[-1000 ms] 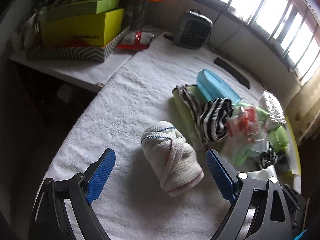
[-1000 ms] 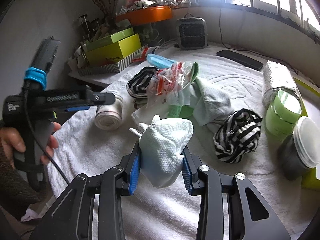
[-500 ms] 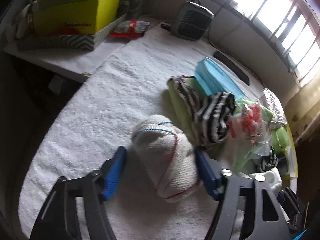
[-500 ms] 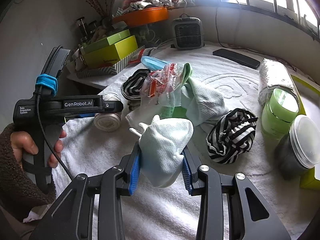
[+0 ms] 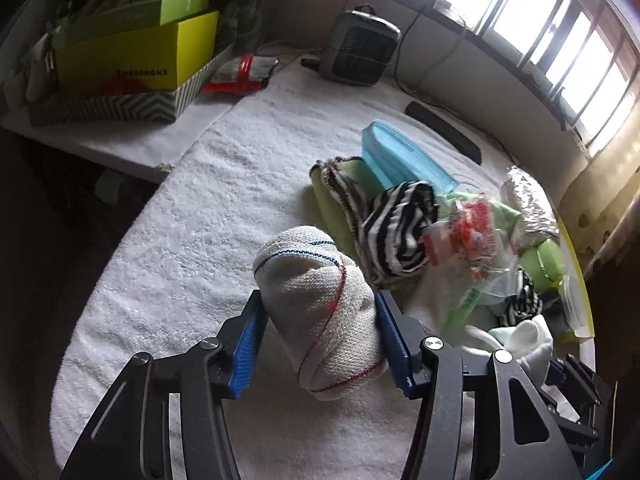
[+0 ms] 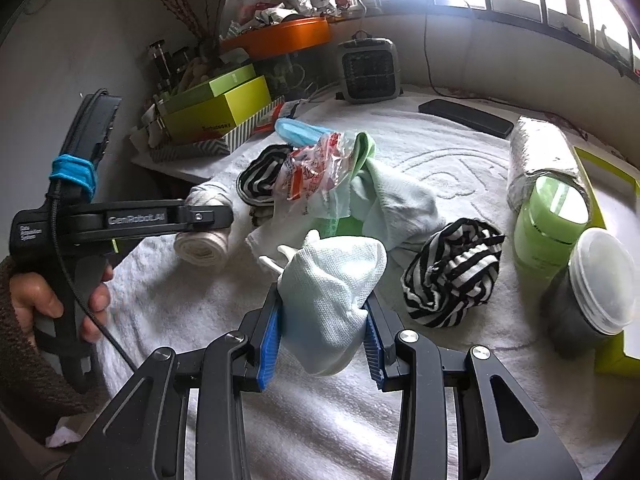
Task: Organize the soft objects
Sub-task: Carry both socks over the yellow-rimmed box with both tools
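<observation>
Now closing the left gripper [image 5: 320, 334] on the rolled white bandage [image 5: 320, 304], blue pads squeezing both its sides where a moment ago wide open around it. Lying near the left edge of the white towel [image 5: 192, 216], not lifted yet. Meaning: caught, ready to go. Holding a pale mint sock [image 6: 330, 300] tight in the right gripper [image 6: 322, 344], half shut, above the near edge. Farther in, piled at the middle: striped socks [image 6: 452, 272], a crinkly plastic bag [image 6: 316, 168].

Left claw [image 5: 320, 320] around bandage roll [image 5: 324, 304]
</observation>
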The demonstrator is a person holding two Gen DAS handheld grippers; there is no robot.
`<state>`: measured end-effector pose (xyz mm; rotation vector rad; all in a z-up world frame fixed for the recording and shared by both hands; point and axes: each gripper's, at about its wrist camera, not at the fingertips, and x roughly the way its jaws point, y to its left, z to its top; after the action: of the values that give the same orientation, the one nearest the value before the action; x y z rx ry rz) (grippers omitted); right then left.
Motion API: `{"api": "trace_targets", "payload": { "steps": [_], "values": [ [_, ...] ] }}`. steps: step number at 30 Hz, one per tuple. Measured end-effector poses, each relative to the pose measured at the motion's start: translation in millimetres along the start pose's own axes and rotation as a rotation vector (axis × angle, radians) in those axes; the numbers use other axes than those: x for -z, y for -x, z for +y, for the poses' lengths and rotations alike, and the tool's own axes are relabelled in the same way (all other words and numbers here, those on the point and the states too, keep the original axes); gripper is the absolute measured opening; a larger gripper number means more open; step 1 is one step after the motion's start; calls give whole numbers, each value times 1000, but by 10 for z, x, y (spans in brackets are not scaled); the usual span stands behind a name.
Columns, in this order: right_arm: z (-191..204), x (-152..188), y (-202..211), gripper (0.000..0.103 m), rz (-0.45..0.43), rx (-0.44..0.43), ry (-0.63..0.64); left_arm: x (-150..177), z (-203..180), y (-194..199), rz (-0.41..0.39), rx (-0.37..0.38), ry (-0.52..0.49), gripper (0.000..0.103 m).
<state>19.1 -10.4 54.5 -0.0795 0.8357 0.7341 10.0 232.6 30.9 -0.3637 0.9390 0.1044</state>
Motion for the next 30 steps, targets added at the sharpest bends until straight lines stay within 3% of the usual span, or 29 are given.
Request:
{"api": "trace_targets", "payload": {
  "steps": [11,30],
  "values": [
    [-158,-100,349,37,-78,51,-37,-81,-331,302,-28,79,-86,54],
    [-967,-122,1134,37,-193,239,-190,-227,-1615,358,-22,297,-305,54]
  ]
}}
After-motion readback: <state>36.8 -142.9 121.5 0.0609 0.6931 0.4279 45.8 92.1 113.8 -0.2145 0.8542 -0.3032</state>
